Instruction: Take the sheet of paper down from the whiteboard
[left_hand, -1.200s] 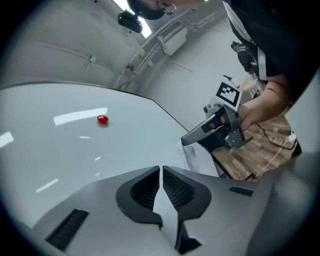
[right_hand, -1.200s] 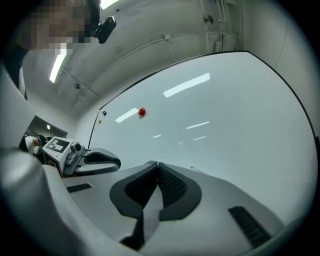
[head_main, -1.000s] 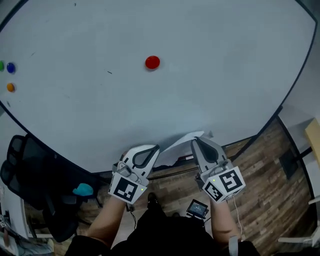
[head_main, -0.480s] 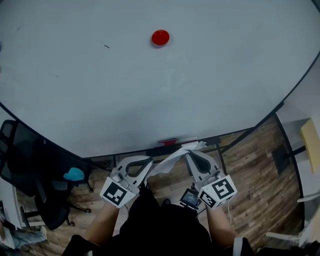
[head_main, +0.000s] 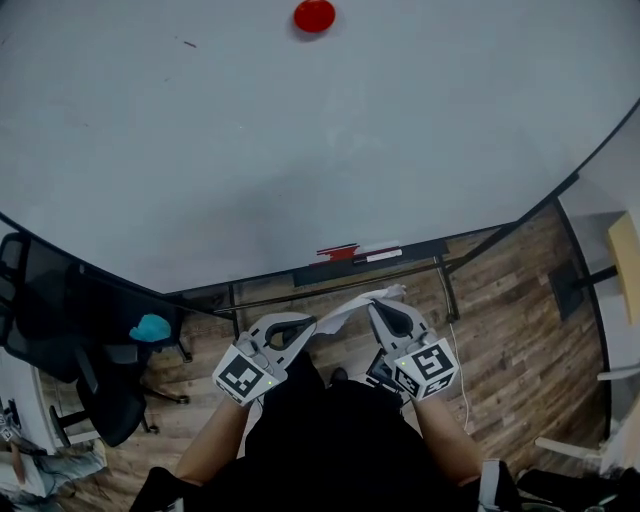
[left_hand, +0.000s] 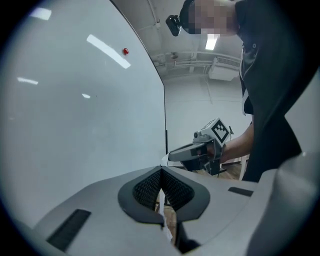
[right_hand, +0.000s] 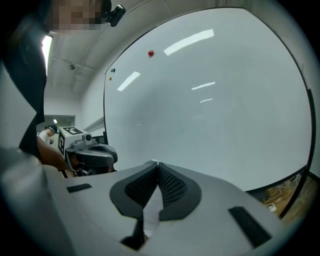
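Whiteboard (head_main: 300, 150) with red magnet (head_main: 314, 15) above; white sheet of paper (head_main: 350, 305), creased and bowed, sits below its bottom edge, pinched between left claw (head_main: 308, 326) and right claw (head_main: 379, 306).

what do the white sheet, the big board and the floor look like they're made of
Thin white sheet: paper by its look, matt; it bends and curls limply.
Large white board: smooth and glossy, likely coated steel or melamine; ceiling lights mirror in it.
Brown plank floor: grain and seams suggest wood or laminate; which one, I cannot tell.
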